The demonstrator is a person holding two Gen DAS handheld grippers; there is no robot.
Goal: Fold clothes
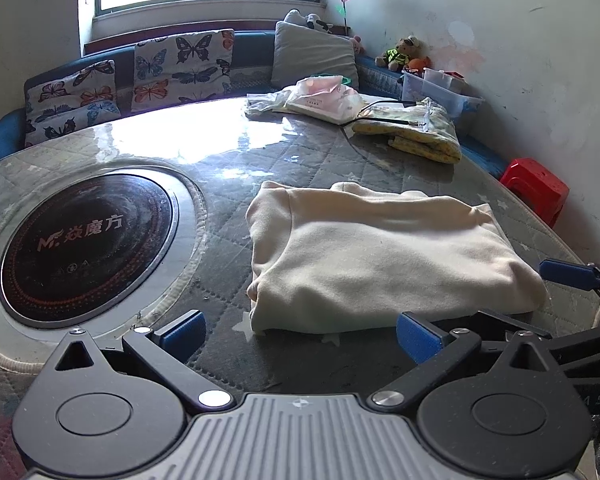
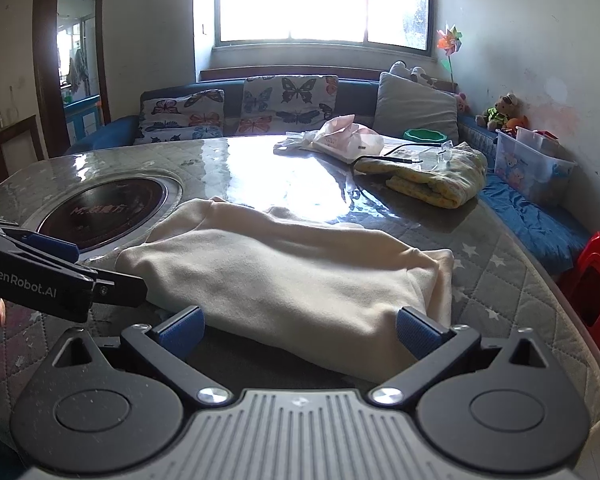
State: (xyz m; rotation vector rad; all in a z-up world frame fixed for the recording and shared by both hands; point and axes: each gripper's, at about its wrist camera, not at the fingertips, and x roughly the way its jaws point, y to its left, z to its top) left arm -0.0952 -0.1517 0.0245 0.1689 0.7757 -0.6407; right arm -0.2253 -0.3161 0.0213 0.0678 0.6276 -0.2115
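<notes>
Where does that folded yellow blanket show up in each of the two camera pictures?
Left wrist view: the yellow blanket lies upper right, beyond the cream garment.
Right wrist view: the yellow blanket lies right of centre, again behind the cream garment.
Shared landmark: the teddy bear by the wall.

Both wrist cameras sit low over the table (image 1: 228, 168), close behind their own fingers, facing the window (image 2: 324, 0). The left view looks from the left, the right from the right; the 2 share the folded cream garment (image 1: 380, 256).
</notes>
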